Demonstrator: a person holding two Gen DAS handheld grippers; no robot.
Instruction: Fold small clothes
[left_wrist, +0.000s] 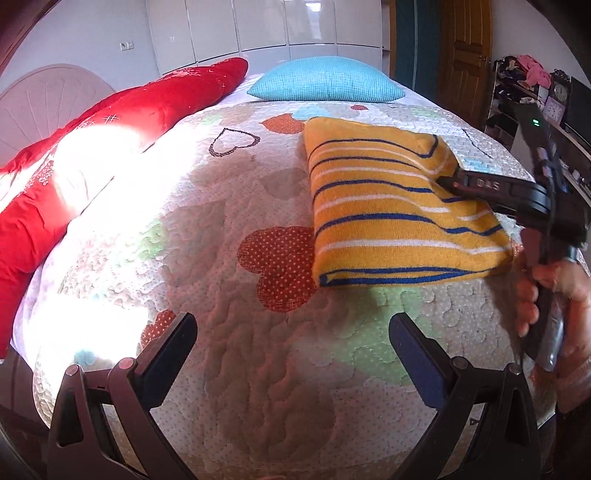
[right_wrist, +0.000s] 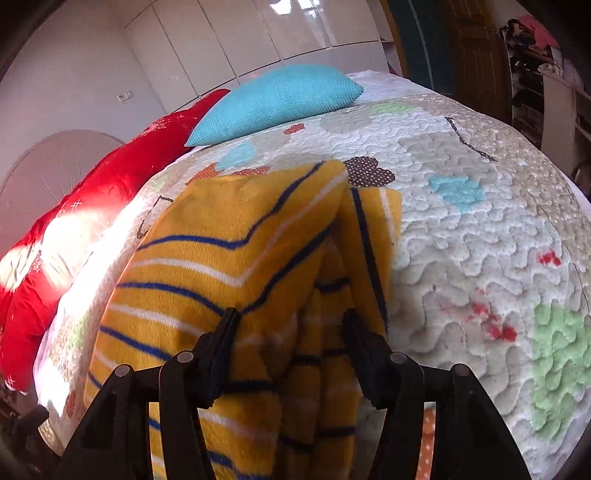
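Nearest the lens, the left gripper (left_wrist: 293, 334) hangs over bare quilt with its jaws spread wide and nothing between them. Beyond it, toward two o'clock, the yellow striped garment (left_wrist: 399, 206) lies on the bed (left_wrist: 229, 387) as a thick folded packet, stripes running across, its left edge square.

The right gripper (right_wrist: 290, 334) has the packet's right-hand end between its jaws, which stand at a middling gap around a bunched ridge of cloth. Whether the pads actually press the fabric I cannot tell; the layers look loose between them.

To do this step well, I judge the right gripper should take every layer at that end together, not only the top ridge, and carry it flat and low so the lower layers do not drag open. The free left gripper could pin the far edge near the red dotted heart (left_wrist: 279, 267).

The left view shows the whole packet, the person's hand (left_wrist: 554, 306) on the right tool's handle, and how neat the fold is. The right view alone shows the split at twelve o'clock where two folded lobes part, and the cloth inside the jaws. A blue pillow (right_wrist: 277, 99) and red cushion (left_wrist: 122, 125) lie well apart, toward eleven.
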